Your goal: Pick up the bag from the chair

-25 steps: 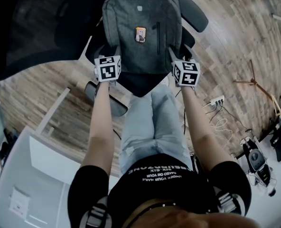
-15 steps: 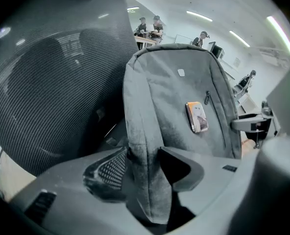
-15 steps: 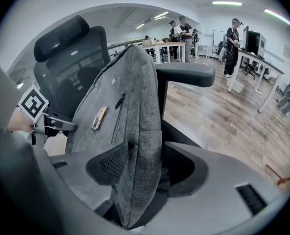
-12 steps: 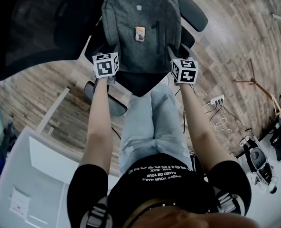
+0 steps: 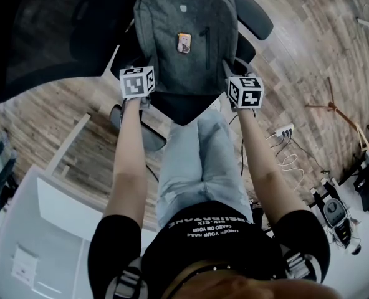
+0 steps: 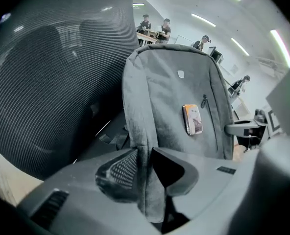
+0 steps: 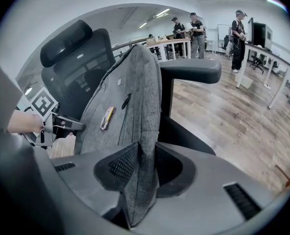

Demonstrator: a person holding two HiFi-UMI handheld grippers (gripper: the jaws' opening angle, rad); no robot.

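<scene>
Upper centre of the head view: the bag (image 5: 184, 36) stands on the chair (image 5: 183, 112), your left tongs (image 6: 144, 166) and right tongs (image 7: 145, 168) each clenched on a side edge. The grasp looks made; next, raise both evenly, clear of the armrests (image 7: 191, 71).

A bag (image 5: 186, 36) stands upright on a chair (image 5: 181, 112), before its backrest (image 7: 81, 77) and left of an armrest (image 5: 254, 17), its left edge between the jaws of the left gripper (image 6: 144, 168), its right edge between those of the right gripper (image 7: 144, 168).
</scene>
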